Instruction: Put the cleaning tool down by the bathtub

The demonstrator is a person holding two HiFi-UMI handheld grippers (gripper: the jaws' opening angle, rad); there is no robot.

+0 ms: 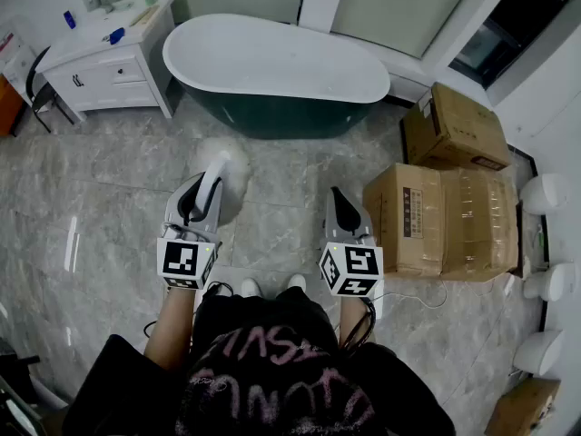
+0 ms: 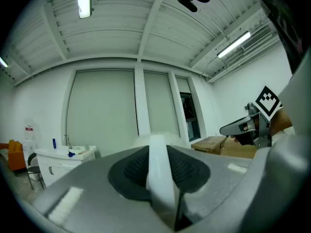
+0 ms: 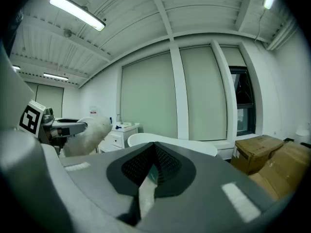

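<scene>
Jaws of the left gripper (image 1: 206, 187) are clamped on the white handle of the fluffy white cleaning tool (image 1: 223, 158). Its long axis points ahead toward the dark-green, white-lined bathtub (image 1: 272, 62). Jaws of the right gripper (image 1: 339, 209) are together, apparently empty.

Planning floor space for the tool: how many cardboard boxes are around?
4. One box by the bathtub's right end, two side by side in front of it, one cut off at the lower right corner. More may be hidden.
</scene>
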